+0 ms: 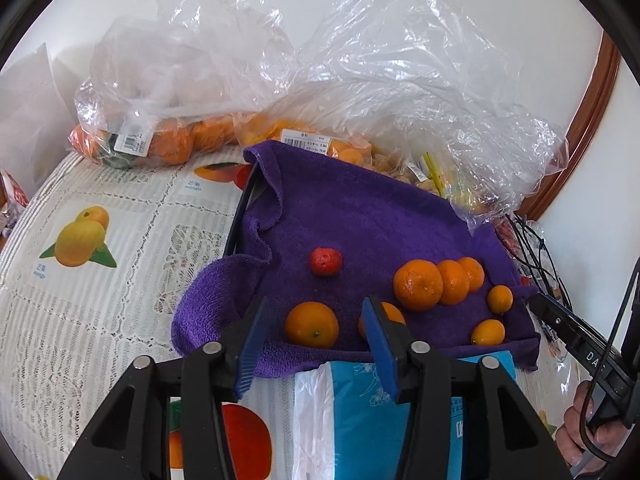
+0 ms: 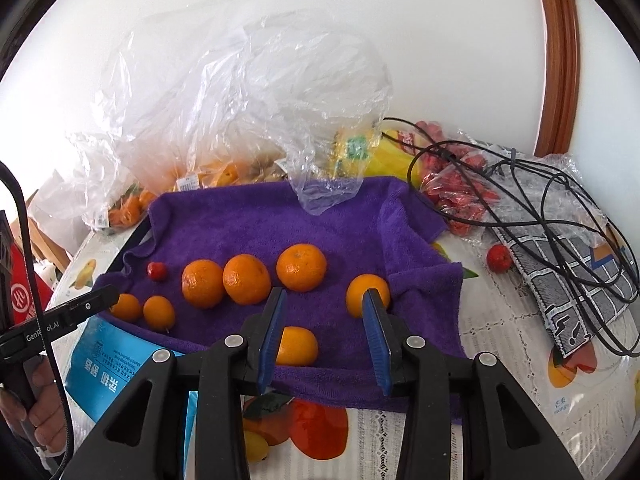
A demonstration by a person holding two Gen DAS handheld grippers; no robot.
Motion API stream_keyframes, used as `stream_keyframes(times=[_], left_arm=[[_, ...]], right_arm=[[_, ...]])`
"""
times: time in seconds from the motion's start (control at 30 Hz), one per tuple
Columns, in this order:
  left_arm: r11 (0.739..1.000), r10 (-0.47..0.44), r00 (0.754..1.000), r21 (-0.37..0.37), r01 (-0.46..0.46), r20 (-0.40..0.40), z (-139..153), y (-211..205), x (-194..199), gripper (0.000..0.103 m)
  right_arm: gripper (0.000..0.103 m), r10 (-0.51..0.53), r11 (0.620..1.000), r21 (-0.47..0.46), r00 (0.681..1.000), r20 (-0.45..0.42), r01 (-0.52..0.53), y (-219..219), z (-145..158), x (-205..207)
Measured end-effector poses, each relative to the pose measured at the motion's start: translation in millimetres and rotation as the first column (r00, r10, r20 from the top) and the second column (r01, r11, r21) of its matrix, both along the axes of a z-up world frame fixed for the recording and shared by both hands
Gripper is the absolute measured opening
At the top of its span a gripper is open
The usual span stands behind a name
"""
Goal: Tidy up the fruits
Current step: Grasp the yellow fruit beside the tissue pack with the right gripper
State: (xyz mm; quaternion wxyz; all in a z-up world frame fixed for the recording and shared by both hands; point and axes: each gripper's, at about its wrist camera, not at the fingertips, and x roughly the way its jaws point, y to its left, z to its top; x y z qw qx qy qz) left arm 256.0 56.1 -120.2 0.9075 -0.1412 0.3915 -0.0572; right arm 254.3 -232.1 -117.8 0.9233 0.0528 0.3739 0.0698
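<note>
The left gripper point(image 1: 316, 344) is seen with its fingers spread, nothing pinched. An orange point(image 1: 311, 324) lies on the purple towel point(image 1: 360, 220) in the gap just ahead of them, untouched by either pad, and a second orange point(image 1: 390, 314) is partly hidden behind the right-hand finger. Beyond the tips a small red fruit point(image 1: 326, 261) rests alone. To the right of the fingers, three oranges point(image 1: 418, 285) are lined up touching one another, with two kumquats point(image 1: 500, 299) near them.

The right gripper point(image 2: 324, 340) is likewise held with fingers apart and empty. One orange point(image 2: 296, 346) is seen just inside the left-hand finger, partly covered by it; whether it is touched cannot be told. Another orange point(image 2: 362, 292) sits behind the tip of the right-hand finger.

Clear plastic bags point(image 1: 380, 80) of fruit are piled behind the towel on the worktop point(image 1: 80, 320). A blue pack point(image 1: 360, 420) lies under the left gripper, and black cables point(image 2: 520, 200) are tangled far to the right of the right gripper.
</note>
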Motion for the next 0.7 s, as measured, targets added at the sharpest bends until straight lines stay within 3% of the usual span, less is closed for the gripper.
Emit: stream_keyframes(times=[0.13, 0.4, 0.5, 0.7], left_arm=[[1.000, 0.001, 1.000, 0.008, -0.001, 0.018, 8.1, 1.5, -4.5, 0.056], [1.000, -0.006, 0.999, -0.010, 0.006, 0.032, 15.6, 1.4, -8.3, 0.056], [1.000, -0.008, 0.999, -0.009, 0.009, 0.039, 17.7, 1.1, -10.6, 0.057], [1.000, -0.009, 0.999, -0.027, 0.011, 0.047, 22.3, 4.6, -13.0, 0.057]], right_arm=[[0.039, 0.030, 1.000, 0.008, 0.999, -0.021, -0.030, -0.5, 0.6, -12.8], [0.029, 0.184, 0.983, 0.015, 0.969, -0.166, -0.184, 18.1, -21.1, -52.9], [0.022, 0.198, 0.979, -0.013, 0.957, -0.213, -0.205, 24.1, -31.2, -53.6], [0.022, 0.234, 0.972, 0.043, 0.942, -0.243, -0.230, 28.0, -35.2, -50.6]])
